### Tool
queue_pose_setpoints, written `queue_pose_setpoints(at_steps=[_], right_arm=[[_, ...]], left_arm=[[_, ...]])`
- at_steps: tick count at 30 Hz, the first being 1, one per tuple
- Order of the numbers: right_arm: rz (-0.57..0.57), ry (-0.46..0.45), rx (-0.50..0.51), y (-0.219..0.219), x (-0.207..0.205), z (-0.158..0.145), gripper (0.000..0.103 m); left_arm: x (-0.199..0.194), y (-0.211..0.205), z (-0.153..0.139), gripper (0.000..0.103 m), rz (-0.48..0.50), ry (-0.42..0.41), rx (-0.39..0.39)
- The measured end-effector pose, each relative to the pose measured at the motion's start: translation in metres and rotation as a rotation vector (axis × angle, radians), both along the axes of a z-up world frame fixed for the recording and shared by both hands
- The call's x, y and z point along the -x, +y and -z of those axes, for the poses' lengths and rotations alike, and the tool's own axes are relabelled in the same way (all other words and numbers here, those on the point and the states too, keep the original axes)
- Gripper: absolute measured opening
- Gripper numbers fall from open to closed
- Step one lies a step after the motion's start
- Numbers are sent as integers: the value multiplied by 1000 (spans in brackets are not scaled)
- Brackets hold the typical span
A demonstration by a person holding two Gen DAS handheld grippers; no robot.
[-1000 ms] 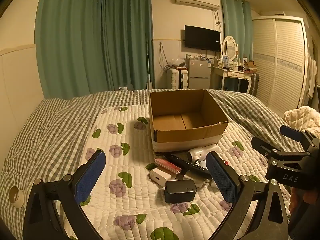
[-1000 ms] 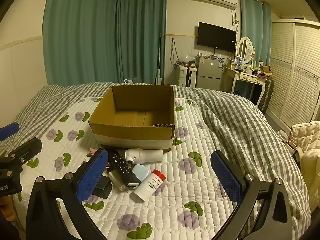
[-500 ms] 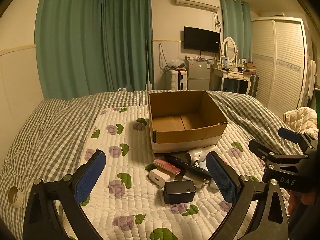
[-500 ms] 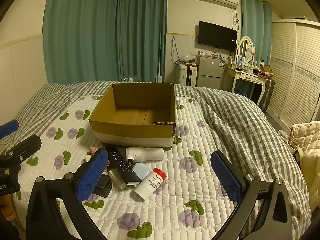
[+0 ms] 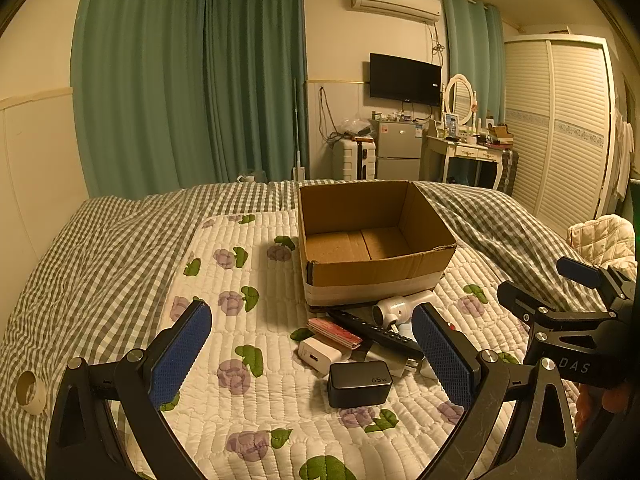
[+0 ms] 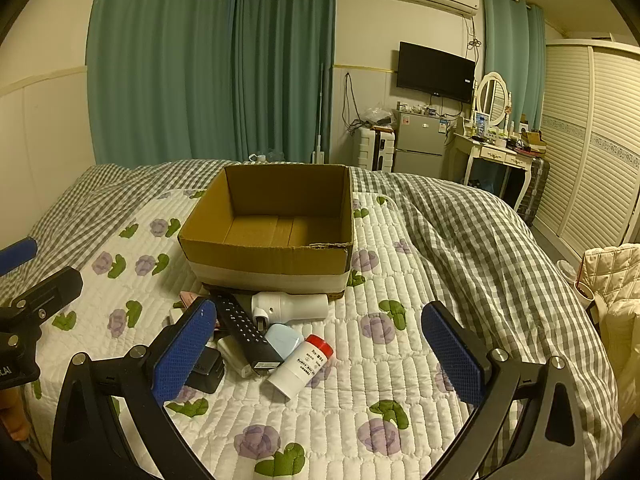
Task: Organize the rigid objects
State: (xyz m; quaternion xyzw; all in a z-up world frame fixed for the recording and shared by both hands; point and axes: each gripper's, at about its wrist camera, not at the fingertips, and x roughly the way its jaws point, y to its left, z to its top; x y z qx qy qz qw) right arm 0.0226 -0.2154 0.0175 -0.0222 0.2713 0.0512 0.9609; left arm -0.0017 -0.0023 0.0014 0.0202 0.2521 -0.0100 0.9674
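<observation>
Left gripper (image 5: 312,354): jaws wide apart, nothing btwn blue pads, held level. Right gripper (image 6: 320,346): same pose, jaws wide, empty. Both side by side, pointing fwd.

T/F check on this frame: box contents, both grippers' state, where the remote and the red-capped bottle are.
1. The cardboard box is empty. True.
2. The left gripper is shut on the black charger. False: its jaws are open, holding nothing; the charger lies on the quilt.
3. The right gripper is open. True.
4. The black remote is inside the box. False: it lies in front of it, in the pile.
5. The red-capped bottle stands upright. False: it lies on its side.
</observation>
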Motion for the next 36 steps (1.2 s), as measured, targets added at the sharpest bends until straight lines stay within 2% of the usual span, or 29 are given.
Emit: queue_pose_setpoints(at_steps=[36], right_arm=[[-5,8,5,2,0,5,103]], left_arm=[[0,1,1,102,3,5,12]])
